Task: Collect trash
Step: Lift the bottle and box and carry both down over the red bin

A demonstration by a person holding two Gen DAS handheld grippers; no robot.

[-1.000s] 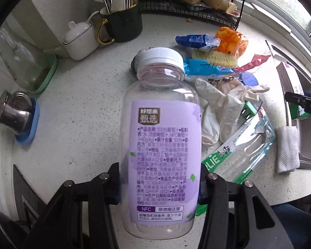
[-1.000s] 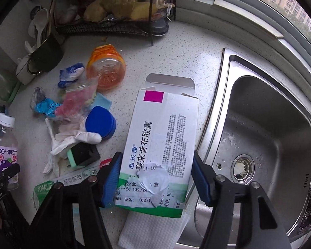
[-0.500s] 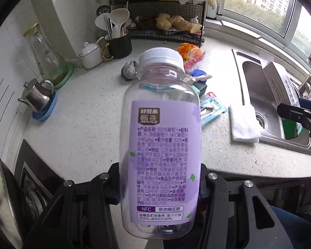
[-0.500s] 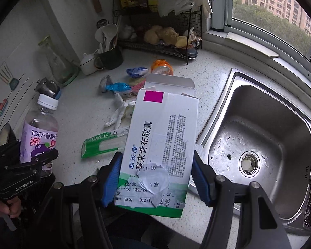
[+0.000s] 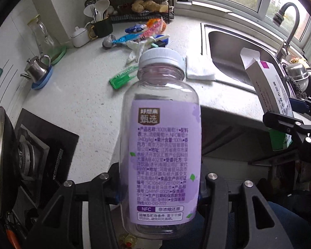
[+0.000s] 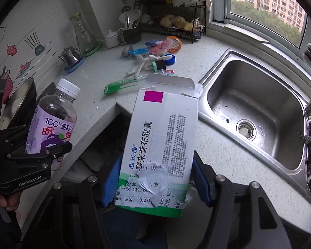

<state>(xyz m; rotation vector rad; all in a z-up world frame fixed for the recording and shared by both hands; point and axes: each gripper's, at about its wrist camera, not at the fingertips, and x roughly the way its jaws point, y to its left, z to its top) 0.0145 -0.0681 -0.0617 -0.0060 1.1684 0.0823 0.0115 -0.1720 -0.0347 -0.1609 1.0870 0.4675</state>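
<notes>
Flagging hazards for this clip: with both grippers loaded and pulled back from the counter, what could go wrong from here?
1. The opened white and green cardboard medicine box is thin; the right gripper could crush it or let it slip.
2. The empty clear plastic bottle with purple label is pinched low in the left gripper, so it might tip out.
3. Wrappers remain on the white speckled counter.

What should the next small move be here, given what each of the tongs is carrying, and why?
Probably carry both items on to a bin, which is not in view, and release them. The left tongs are shut on the empty juice bottle and the right tongs on the opened medicine box, both held off the counter. More wrappers remain there, so both need freeing.
</notes>
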